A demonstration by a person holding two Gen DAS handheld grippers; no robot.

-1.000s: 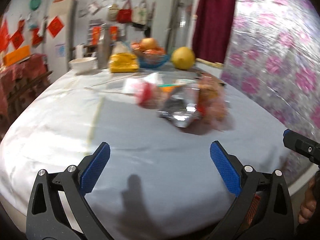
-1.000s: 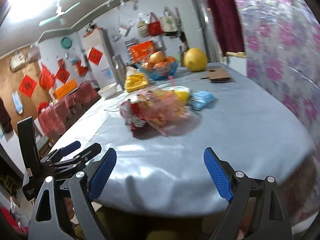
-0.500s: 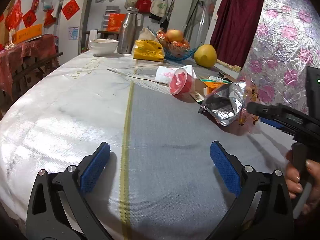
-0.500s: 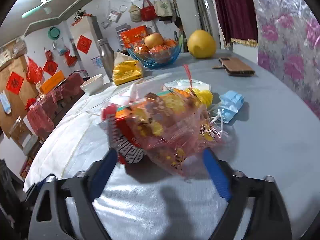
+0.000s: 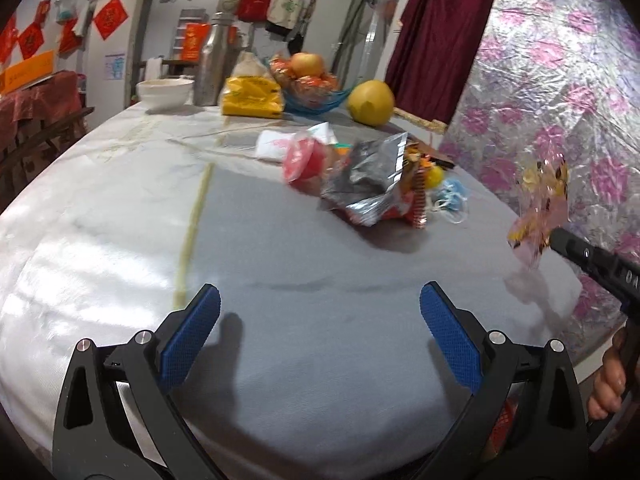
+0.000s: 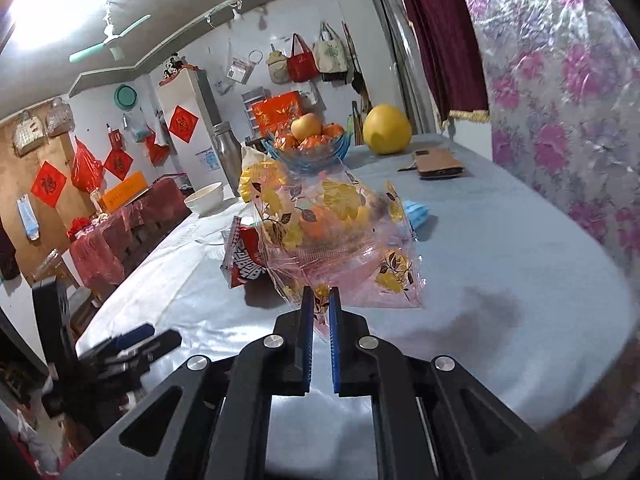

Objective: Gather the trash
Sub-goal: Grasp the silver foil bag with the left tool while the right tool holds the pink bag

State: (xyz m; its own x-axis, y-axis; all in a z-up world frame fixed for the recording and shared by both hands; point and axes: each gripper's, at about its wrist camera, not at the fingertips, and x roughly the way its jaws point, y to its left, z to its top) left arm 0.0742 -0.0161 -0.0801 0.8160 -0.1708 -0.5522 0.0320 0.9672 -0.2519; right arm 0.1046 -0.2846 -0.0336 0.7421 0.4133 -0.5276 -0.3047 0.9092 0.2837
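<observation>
Pink floral bag (image 6: 340, 248) in right gripper (image 6: 319, 308)

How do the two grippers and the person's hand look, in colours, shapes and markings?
Both the left gripper and the right gripper have black plastic frames with triangular cut-outs and silver round screws. Their fingers carry blue pads with a fine grid texture. A bare hand shows; no sleeve or cable is visible.

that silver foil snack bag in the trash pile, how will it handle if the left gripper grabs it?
The silver foil bag looks torn open and crumpled, so probably light and floppy; it should crush between the fingers rather than resist. Its glossy film may be slippery, so pinching a creased edge seems safer. It leans against other wrappers, so a push would likely drag those along.
</observation>
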